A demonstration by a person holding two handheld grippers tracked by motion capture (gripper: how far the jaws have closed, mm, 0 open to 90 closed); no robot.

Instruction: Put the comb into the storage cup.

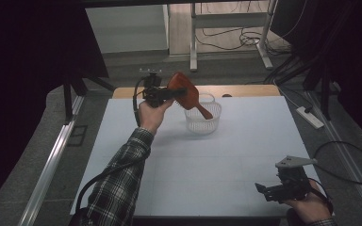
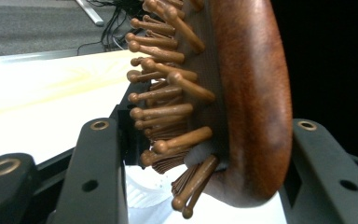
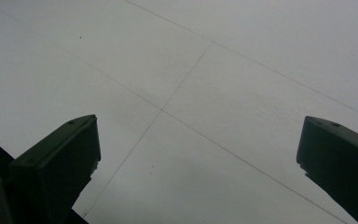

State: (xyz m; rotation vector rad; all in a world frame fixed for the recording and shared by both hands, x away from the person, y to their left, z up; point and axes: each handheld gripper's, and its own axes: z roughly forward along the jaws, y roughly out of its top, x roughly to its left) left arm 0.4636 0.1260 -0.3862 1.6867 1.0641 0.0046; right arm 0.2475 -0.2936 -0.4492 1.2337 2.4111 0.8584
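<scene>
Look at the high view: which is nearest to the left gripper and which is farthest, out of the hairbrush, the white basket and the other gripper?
1. The hairbrush: clamped in the left gripper, above the far side of the table.
2. The white basket: just right of it, under the brush's handle.
3. The right gripper: farthest, at the table's near right corner.
</scene>
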